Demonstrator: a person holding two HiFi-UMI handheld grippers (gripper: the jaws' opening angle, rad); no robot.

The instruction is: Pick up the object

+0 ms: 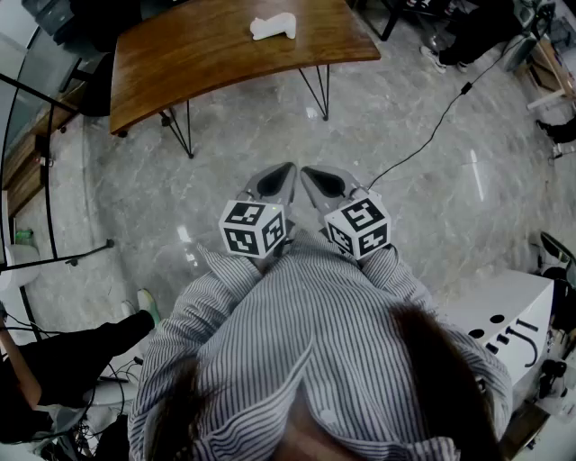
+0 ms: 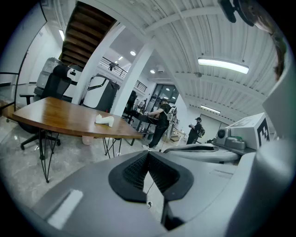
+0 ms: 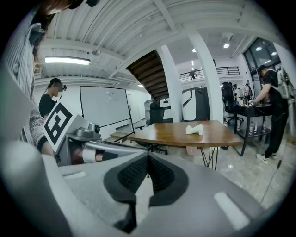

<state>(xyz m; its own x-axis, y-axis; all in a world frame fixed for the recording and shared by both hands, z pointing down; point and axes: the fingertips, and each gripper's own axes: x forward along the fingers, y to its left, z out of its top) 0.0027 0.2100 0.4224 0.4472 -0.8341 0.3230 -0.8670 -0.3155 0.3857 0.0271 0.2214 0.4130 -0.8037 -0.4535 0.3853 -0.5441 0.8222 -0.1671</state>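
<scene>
A small white object (image 1: 273,28) lies on the far side of a curved wooden table (image 1: 207,54). The same white object (image 2: 104,120) shows small and distant in the left gripper view, and the white object (image 3: 194,129) also shows on the tabletop in the right gripper view. My left gripper (image 1: 286,171) and right gripper (image 1: 309,174) are held side by side close to my chest, well short of the table. Both are shut with nothing between their pads.
The table stands on thin black hairpin legs (image 1: 317,90) over a grey marble floor. A black cable (image 1: 432,135) runs across the floor at right. A white box (image 1: 504,315) sits at the right, and people (image 2: 162,121) stand by desks in the background.
</scene>
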